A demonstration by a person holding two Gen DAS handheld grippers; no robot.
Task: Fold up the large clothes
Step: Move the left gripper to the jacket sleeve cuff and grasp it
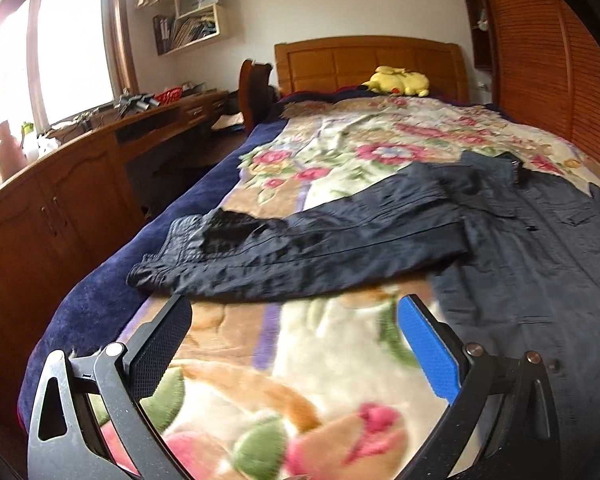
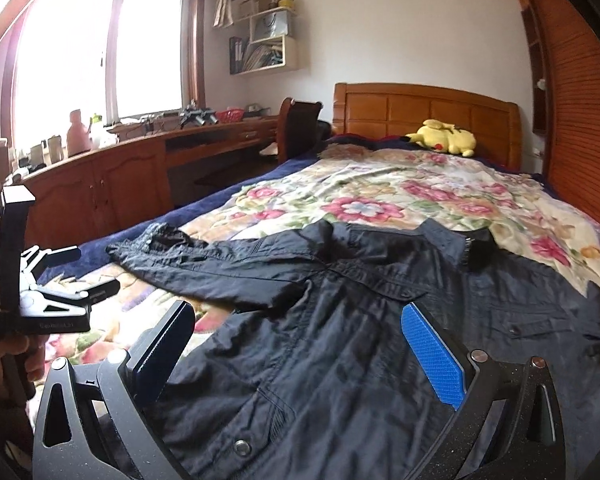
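On the bed [image 1: 100, 280], spread over a floral blanket [image 1: 340, 148], lies the dark jacket [image 2: 340, 340], front side up with its collar [image 2: 400, 248] toward the headboard [image 2: 420, 112] and one sleeve [image 1: 300, 244] stretched out flat toward the bed's window-side edge. I hold my left gripper [image 1: 296, 348] above bare blanket just short of that sleeve, jaws spread wide and holding nothing. My right gripper [image 2: 300, 344] hovers over the jacket's body, likewise spread wide and empty; whether its fingertips touch the cloth I cannot tell. I judge the fabric to be thin, light and limp: it shows fine wrinkles and lies flat to the blanket, so it should drape and sag from any single pinch point, and may slide somewhat over the plush surface beneath. Snap buttons [image 2: 242, 447] and a chest pocket [image 2: 512, 320] add small stiff spots that I would avoid pinching. The sound places to take hold, in my assessment, are the cuff [image 1: 168, 248] for the left gripper and the shoulder seam or hem edge for the right, gripping a single layer at a seam so the sleeve can be carried across the body. A yellow plush toy [image 2: 444, 138] rests well apart, near the headboard.
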